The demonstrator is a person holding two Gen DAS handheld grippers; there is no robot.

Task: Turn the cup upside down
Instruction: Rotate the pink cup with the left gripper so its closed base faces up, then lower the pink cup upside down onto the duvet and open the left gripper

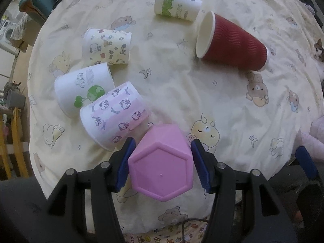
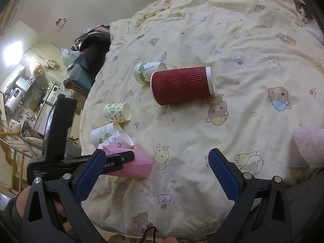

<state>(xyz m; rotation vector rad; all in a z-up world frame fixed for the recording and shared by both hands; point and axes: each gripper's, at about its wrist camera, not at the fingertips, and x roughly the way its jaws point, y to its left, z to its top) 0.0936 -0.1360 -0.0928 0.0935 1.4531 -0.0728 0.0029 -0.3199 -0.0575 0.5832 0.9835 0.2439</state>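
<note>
Slippage is your main worry here: your left gripper (image 1: 161, 163) straddles the pink cup (image 1: 161, 165), which lies on its side on the cartoon-print quilt (image 1: 202, 93) with its hexagonal base toward the camera. The blue pads (image 1: 199, 169) sit on either side of the cup. The left pad looks to be touching its wall, while a thin gap shows at the right one, so you cannot tell from this whether the claw has actually clamped the cup or merely brackets it. If you lift and rotate before the grip is firm, the tapered, faceted plastic may squirt out forward or twist between the pads. The pink striped paper cup (image 1: 115, 117) lies just beside the pink cup's far end, so a wide swing would likely knock it or roll its neighbours. The soft, wrinkled quilt is also a poor landing: set rim-down on a fold, the cup could tip over. Your right gripper (image 2: 160, 174) hangs spread wide with nothing in it, well clear of the red ribbed cup (image 2: 182, 85).
</note>
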